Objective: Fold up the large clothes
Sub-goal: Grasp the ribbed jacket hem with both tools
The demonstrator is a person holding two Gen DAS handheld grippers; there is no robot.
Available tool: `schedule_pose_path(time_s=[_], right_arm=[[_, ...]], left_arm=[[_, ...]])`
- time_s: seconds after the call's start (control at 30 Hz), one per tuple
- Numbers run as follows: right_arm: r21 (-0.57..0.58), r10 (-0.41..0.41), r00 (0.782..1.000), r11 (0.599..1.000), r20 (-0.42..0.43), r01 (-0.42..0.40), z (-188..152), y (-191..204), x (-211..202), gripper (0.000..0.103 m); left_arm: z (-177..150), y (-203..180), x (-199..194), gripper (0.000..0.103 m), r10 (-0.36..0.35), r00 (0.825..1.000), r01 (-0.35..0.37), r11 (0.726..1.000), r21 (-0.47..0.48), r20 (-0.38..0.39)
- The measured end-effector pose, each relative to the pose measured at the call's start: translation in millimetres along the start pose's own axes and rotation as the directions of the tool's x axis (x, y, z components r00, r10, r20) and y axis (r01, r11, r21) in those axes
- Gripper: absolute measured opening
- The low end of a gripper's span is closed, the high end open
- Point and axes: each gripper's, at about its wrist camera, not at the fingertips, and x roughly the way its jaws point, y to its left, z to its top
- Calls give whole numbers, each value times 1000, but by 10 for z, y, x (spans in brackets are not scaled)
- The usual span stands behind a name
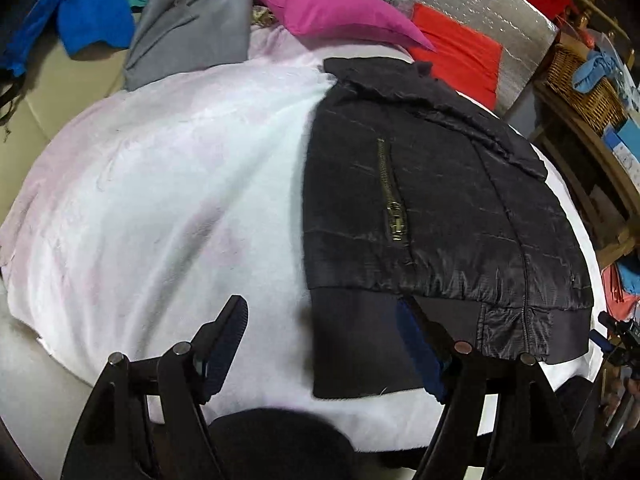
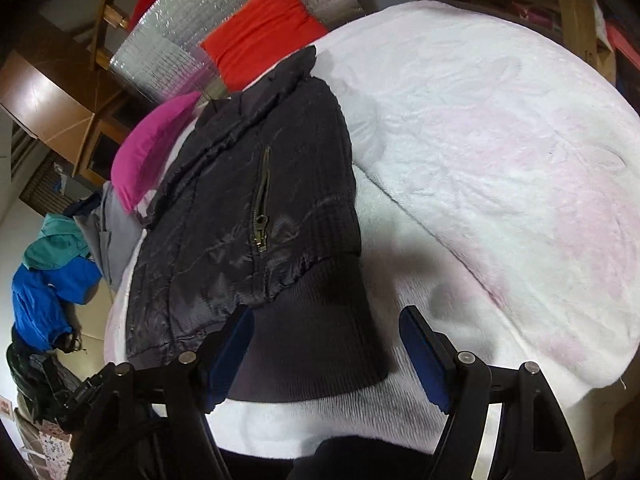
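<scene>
Nearest of all, the left gripper (image 1: 320,332) was spread wide and pinched nothing. Its right finger sat over the near left corner of the jacket's (image 1: 432,208) hem, and its left finger hung over the bare blanket (image 1: 168,184). The right gripper (image 2: 326,336) was spread wide too, with nothing in it. It hung over the near right corner, with its left finger above the dark stretchy band (image 2: 312,344) and its right finger above the blanket. Each one seemed lined up with its own corner, likely so both could grab the hem together and lift it evenly.

A bit farther off, the jacket lay flat on the soft white and pink blanket, already narrow like it was folded in from the sides. Its pocket zip (image 1: 392,196) faced up. Flat and smooth made it easy to fold again.

Farther still, past the collar, were a pink pillow (image 1: 332,12) and a red cloth (image 1: 460,48). Grey (image 1: 192,28) and blue clothes (image 1: 92,20) lay far left, out of the way.
</scene>
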Motion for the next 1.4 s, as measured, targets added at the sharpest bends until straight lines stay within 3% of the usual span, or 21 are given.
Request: schedule_pose_path(time_s=[0.43, 0.67, 0.8, 0.97, 1.17, 1.3, 1.37, 1.4], right_arm=[[-38, -26, 999, 999, -21, 26, 146, 113, 307, 79], [-69, -10, 1000, 998, -30, 8, 153, 212, 314, 77], [-56, -52, 997, 997, -51, 49, 149, 155, 373, 55], [-73, -78, 995, 995, -65, 73, 167, 158, 363, 45], [-137, -101, 993, 986, -55, 93, 165, 347, 259, 17], [-71, 3, 999, 997, -46, -6, 221, 257, 143, 18], [-15, 21, 997, 1000, -67, -22, 230, 118, 221, 26], [12, 34, 997, 999, -74, -33, 225, 51, 265, 40]], left_arm=[[138, -18, 483, 77, -20, 996, 13, 997, -73, -89], [189, -77, 521, 77, 6, 997, -10, 998, -58, -72], [201, -93, 543, 77, 18, 998, -22, 999, -49, -66], [207, -91, 554, 77, 28, 997, -31, 998, -46, -66], [207, -76, 491, 77, 10, 998, -13, 999, -45, -54], [224, -95, 457, 77, -23, 999, 21, 999, -49, -38], [227, -122, 544, 77, -40, 997, 37, 998, -49, -72], [227, -134, 576, 77, -50, 995, 46, 998, -50, -84]])
